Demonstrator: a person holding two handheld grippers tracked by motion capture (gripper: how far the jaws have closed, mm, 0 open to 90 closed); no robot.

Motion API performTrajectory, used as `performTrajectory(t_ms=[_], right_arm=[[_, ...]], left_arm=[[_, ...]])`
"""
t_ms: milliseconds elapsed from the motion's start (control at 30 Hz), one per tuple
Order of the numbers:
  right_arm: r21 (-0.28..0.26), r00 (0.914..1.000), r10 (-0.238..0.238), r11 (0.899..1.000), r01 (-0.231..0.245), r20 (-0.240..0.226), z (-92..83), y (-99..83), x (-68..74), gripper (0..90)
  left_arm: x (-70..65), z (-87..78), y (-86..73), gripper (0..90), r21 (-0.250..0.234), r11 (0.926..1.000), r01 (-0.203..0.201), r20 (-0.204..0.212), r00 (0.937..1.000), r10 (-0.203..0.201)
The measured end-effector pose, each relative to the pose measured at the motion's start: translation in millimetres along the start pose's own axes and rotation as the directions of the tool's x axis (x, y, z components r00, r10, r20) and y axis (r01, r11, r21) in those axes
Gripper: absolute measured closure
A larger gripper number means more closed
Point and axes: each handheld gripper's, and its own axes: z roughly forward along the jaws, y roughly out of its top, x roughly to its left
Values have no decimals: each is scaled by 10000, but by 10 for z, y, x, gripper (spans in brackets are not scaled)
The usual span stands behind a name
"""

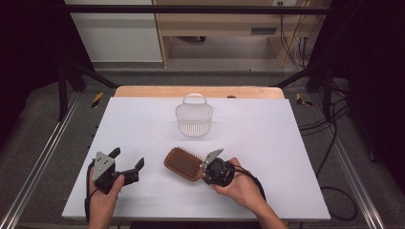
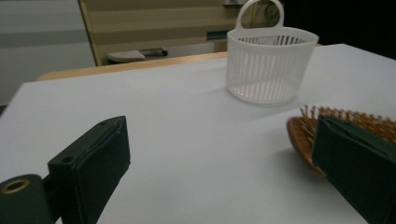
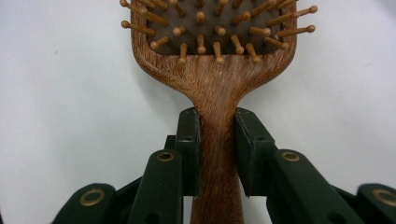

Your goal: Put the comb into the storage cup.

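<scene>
Currently right gripper (image 3: 217, 154) clamped on brush (image 1: 184, 163) handle; brush lies near-centre on table, long axis pointing far-left. Basket (image 1: 194, 119) far of brush. Left gripper (image 1: 128, 162) apart, idle at left.

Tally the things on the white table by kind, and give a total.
Hairbrush: 1, wooden, its handle clamped in the right gripper.
Basket: 1, white plastic, with nothing in it.
Total: 2.
The left gripper is open and holds nothing.

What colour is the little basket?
White basket, clearest in the left gripper view.
</scene>
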Motion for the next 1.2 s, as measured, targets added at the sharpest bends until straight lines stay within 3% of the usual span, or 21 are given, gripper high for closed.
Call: performTrajectory(t_ms=[67, 133, 267, 400, 533, 700, 833, 900, 933, 1033, 1100, 1200], right_arm=[[-339, 10000, 50, 9994, -48, 83, -31, -3, -27, 731], [-626, 9997, 76, 9980, -61, 237, -51, -6, -39, 731], [-1263, 9984, 264, 9918, -200, 496, -103, -16, -68, 731], [-1949, 9964, 454, 9803, -308, 709, -149, -27, -100, 731], [-2561, 9954, 428, 9664, -195, 857, -176, -33, -100, 731], [-3091, 9939, 485, 9509, -157, 988, -188, -17, -68, 730], [-3385, 9932, 525, 9409, -142, 1043, -194, -2, -49, 731], [-3498, 9933, 527, 9367, -134, 1032, -204, 4, -37, 731], [-3554, 9935, 528, 9346, -136, 1007, -208, 6, -30, 731], [-3646, 9935, 496, 9311, -90, 1023, -204, 13, -9, 730], [-3690, 9939, 464, 9294, -62, 1002, -196, 22, 10, 730], [-3754, 9940, 481, 9268, -79, 980, -183, 40, 35, 730]], left_arm=[[-49, 34, -2, 45, 74, 9995, 306, 629, 9975, -310], [-108, 89, -3, 44, 165, 9970, 761, 1375, 9874, -777], [-256, 222, 11, 44, 451, 9899, 1347, 2556, 9563, -1418], [-379, 369, 60, 45, 600, 9812, 1834, 3295, 9242, -1929], [-438, 492, 133, 56, 585, 9729, 2236, 3631, 9031, -2293], [-534, 590, 248, 63, 530, 9713, 2318, 4012, 8858, -2333], [-575, 667, 297, 73, 545, 9617, 2685, 4128, 8710, -2665], [-585, 708, 304, 85, 603, 9589, 2773, 4013, 8728, -2777], [-585, 726, 304, 98, 604, 9546, 2917, 3898, 8735, -2916], [-587, 769, 316, 174, 529, 9392, 3392, 4049, 8525, -3307], [-595, 794, 332, 183, 514, 9330, 3562, 4023, 8477, -3457], [-581, 815, 357, 217, 497, 9167, 3965, 3922, 8363, -3830]])
